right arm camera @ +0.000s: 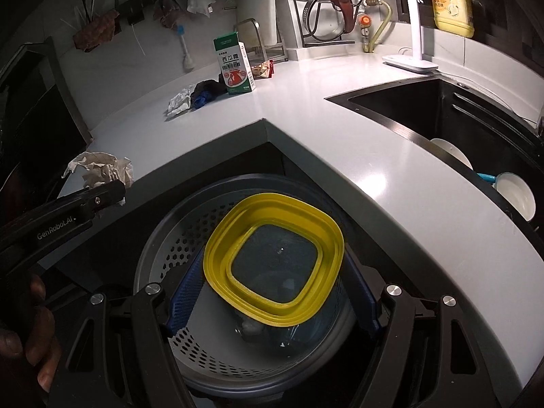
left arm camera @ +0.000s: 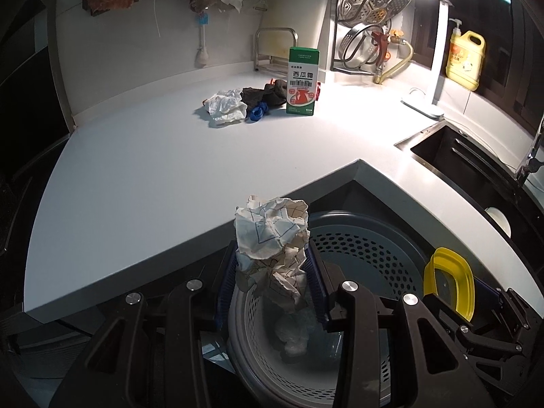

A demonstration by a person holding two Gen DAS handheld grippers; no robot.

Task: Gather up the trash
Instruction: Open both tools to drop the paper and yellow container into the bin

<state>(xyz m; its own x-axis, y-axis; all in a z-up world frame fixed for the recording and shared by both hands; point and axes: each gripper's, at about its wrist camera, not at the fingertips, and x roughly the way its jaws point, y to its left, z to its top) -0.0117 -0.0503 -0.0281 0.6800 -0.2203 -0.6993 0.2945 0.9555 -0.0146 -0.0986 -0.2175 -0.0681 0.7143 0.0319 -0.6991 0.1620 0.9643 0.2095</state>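
Your left gripper (left arm camera: 272,272) has its blue pads pressed against both sides of a crumpled ball of printed paper (left arm camera: 272,248), jaws narrowed to the width of the wad. In the left wrist view it sits at lower centre, above the perforated grey bin (left arm camera: 370,255) tucked under the corner of the white counter (left arm camera: 153,176). A pale wad already lies at the bottom of that bin.

Your right gripper (right arm camera: 272,278) has its jaws spread wide, clamped on the edges of a yellow-rimmed lid (right arm camera: 275,265), which is tilted over the mouth of the bin at the centre of the right wrist view. In the left wrist view the lid shows at lower right, just beside the bin's rim.

At the upper middle of the left wrist view, more trash sits on the counter: a white crumpled tissue (left arm camera: 226,105), a dark rag (left arm camera: 265,97), a blue cap (left arm camera: 256,112) and an upright green-and-white carton (left arm camera: 302,81), all close together. The dark sink (left arm camera: 476,170) is at the right edge.
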